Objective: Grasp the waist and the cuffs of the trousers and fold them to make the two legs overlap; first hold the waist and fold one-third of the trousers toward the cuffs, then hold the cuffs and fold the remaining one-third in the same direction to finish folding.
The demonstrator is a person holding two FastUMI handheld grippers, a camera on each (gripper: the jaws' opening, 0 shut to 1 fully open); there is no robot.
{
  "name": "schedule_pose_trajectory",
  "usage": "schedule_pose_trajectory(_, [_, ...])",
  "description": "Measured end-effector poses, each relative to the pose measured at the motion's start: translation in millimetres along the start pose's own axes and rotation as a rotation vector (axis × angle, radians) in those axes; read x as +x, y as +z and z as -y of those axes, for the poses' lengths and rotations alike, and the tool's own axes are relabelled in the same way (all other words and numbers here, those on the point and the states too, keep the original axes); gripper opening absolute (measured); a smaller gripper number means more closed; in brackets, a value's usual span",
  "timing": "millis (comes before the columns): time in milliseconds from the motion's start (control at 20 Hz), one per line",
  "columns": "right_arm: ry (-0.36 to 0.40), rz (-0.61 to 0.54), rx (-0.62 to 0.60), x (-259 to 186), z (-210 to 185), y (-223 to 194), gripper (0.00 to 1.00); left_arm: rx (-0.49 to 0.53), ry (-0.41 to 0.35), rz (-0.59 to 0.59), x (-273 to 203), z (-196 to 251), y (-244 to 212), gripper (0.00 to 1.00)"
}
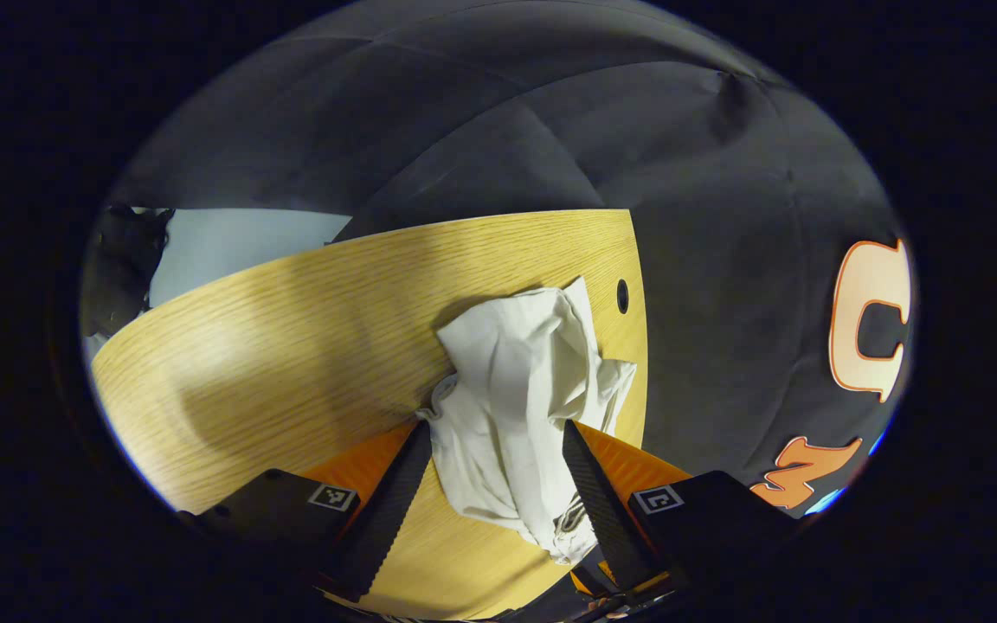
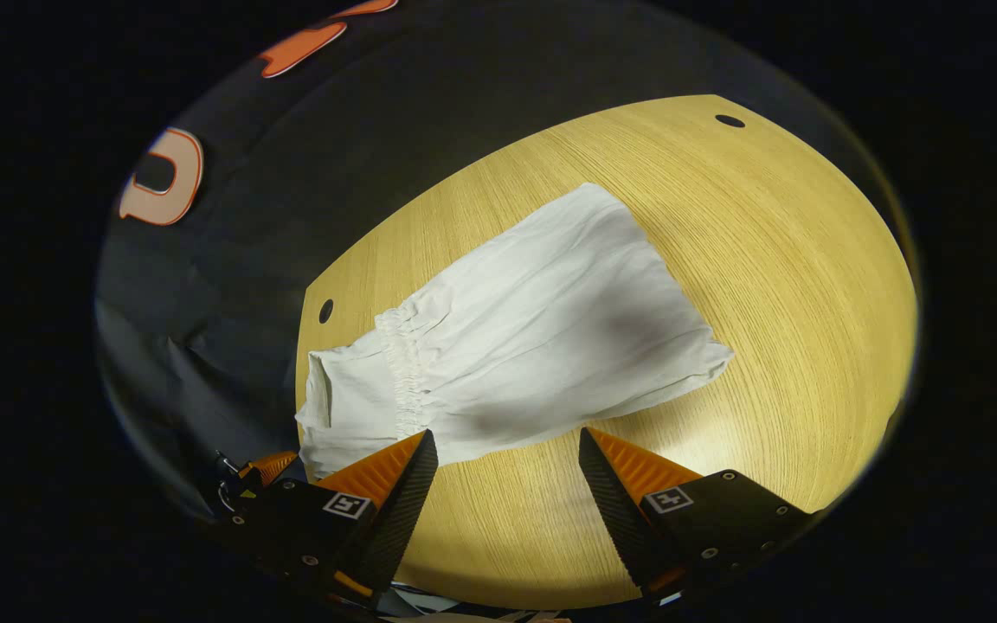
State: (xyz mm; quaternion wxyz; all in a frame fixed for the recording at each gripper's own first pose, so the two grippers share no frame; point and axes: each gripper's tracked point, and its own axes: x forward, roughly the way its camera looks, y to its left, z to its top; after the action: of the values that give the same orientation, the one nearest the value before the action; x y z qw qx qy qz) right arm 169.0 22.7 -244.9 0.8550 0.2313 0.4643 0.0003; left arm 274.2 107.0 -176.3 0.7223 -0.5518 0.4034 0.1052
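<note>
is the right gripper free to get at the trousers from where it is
Probably yes. The right gripper has its jaws open with bare table between them, and the near edge of the trousers lies just ahead with nothing in between.

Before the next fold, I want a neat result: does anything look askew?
Yes. The white trousers lie slanted on the wooden table, and their near end is bunched and rumpled between the open fingers of the left gripper. The right gripper is open, apart from the cloth.
</note>
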Motion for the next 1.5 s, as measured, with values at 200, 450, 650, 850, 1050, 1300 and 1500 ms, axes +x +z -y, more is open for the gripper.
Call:
schedule_pose_trajectory(200, [-0.002, -0.002, 0.032, 0, 10, 5, 0.99, 0.048, 0.042, 0.006, 21, 8, 5, 0.74])
schedule_pose_trajectory(450, [-0.002, 0.018, 0.067, -2, 23, 14, 0.99, 0.058, 0.092, 0.007, 40, 3, 3, 0.14])
schedule_pose_trajectory(650, [-0.001, 0.042, 0.066, -8, 33, 22, 0.98, 0.136, 0.038, 0.059, 25, 30, 7, 0.05])
schedule_pose_trajectory(850, [0.052, 0.037, 0.077, -14, 34, 28, 0.99, 0.351, -0.031, 0.118, -4, 94, -4, 0.04])
schedule_pose_trajectory(1050, [0.093, 0.055, 0.062, -22, 41, 39, 0.99, 0.499, -0.137, 0.146, -32, 178, -44, 0.04])
schedule_pose_trajectory(1300, [0.085, 0.081, 0.013, -36, 74, 56, 0.99, 0.616, -0.231, 0.119, -45, 253, -118, 0.04])
schedule_pose_trajectory(1500, [0.071, 0.11, 0.009, -46, 105, 70, 0.99, 0.672, -0.259, 0.079, -33, 287, -173, 0.04])
